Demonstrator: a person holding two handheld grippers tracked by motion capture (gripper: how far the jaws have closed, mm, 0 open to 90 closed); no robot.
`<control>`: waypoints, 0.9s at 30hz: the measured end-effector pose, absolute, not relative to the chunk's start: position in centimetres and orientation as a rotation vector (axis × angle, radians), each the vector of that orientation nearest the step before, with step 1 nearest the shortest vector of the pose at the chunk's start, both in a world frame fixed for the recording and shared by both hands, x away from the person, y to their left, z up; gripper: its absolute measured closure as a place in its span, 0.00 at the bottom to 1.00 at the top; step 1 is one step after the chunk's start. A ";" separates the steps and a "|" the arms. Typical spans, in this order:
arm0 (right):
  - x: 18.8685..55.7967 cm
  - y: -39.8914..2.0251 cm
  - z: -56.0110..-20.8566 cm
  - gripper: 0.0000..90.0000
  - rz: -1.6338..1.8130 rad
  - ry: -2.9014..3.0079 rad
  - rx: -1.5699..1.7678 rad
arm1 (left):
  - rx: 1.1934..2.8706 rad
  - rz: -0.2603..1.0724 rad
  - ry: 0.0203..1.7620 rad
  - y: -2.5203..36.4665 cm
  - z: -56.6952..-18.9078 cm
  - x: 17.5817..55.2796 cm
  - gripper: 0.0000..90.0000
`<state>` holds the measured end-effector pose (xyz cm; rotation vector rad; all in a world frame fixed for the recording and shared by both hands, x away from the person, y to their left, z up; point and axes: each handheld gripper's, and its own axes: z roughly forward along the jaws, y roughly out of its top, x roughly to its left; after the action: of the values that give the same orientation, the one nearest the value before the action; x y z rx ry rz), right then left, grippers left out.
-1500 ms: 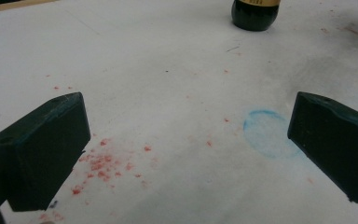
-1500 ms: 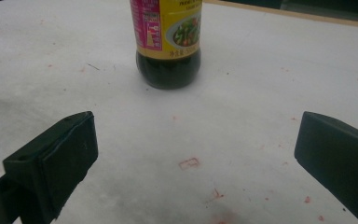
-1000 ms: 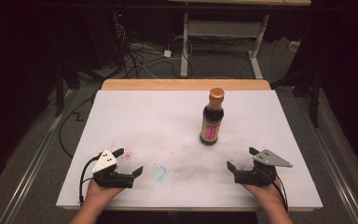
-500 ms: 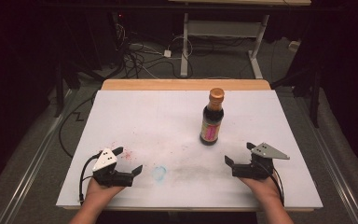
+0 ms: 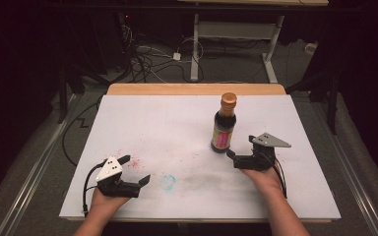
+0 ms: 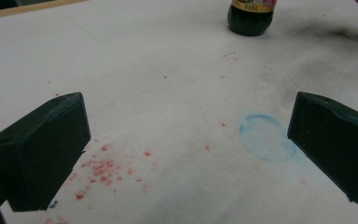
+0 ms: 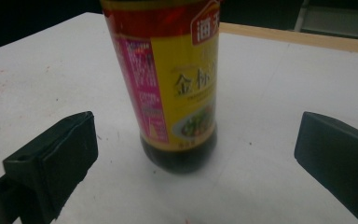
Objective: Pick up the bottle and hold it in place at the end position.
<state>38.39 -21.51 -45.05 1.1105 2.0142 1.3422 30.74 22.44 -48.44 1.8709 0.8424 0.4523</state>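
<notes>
A dark sauce bottle (image 5: 224, 124) with an orange cap (image 5: 228, 98) stands upright on the white counter (image 5: 177, 123), right of centre toward the far side. The right gripper (image 5: 240, 150) sits just near-right of the bottle, jaws spread wide and released; in the right gripper view the bottle (image 7: 175, 88) stands between and beyond the two jaws, untouched. The left gripper (image 5: 134, 169) rests at the near left of the counter, jaws likewise apart and empty. Red specks (image 6: 103, 169) and a blue ring stain (image 6: 264, 137) mark the counter ahead of the left gripper.
</notes>
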 end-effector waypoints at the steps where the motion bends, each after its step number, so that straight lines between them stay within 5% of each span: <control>1: 38.4 -21.5 -45.0 0.00 1.342 2.014 1.111 | 1.871 0.452 0.842 22.4 -48.4 30.7 0.00; 20: 42.8 -17.7 -43.7 0.11 1.354 2.027 1.092 | 1.881 0.458 0.854 22.5 -48.8 30.8 0.00; 26: 43.1 -17.5 -43.8 0.22 1.377 2.024 1.074 | 1.883 0.458 0.855 22.6 -48.8 30.8 0.00; 27: 43.0 -17.4 -43.8 0.32 1.386 2.028 1.047 | 1.884 0.457 0.855 22.6 -48.9 30.8 0.00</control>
<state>43.03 -17.38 -43.82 1.0470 2.0281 1.3865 30.75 22.55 -48.86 1.8840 0.8545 0.4566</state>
